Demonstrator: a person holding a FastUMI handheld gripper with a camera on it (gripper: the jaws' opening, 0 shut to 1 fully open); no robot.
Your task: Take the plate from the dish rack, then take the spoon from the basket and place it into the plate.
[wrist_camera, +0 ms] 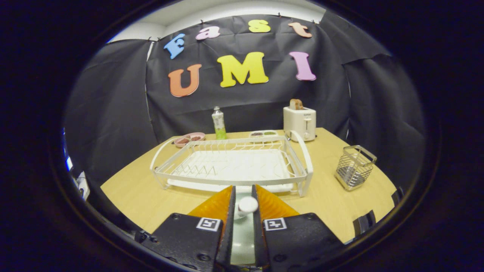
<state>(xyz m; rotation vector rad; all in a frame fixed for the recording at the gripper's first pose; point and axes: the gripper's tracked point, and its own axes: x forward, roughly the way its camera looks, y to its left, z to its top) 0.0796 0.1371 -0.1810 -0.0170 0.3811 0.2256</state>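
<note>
My gripper [244, 187] is low over the table, just in front of the white dish rack [234, 166]. Its two orange fingers [217, 206] stand close together with a white spoon [247, 205] between them, its rounded end poking up, and both press on it. Beneath the spoon, in the gap between the fingers, lies a pale green plate [242, 241], mostly hidden by the gripper body. The rack holds no dishes. The wire basket [354, 167] sits on the table beyond the fingers to the right, apart from the rack.
Behind the rack stand a white toaster [300, 121] with bread in it, a green bottle [219, 124], a pink dish [189, 139] and a small white tray [264, 133]. The wooden table [140, 192] has bare room left of the fingers.
</note>
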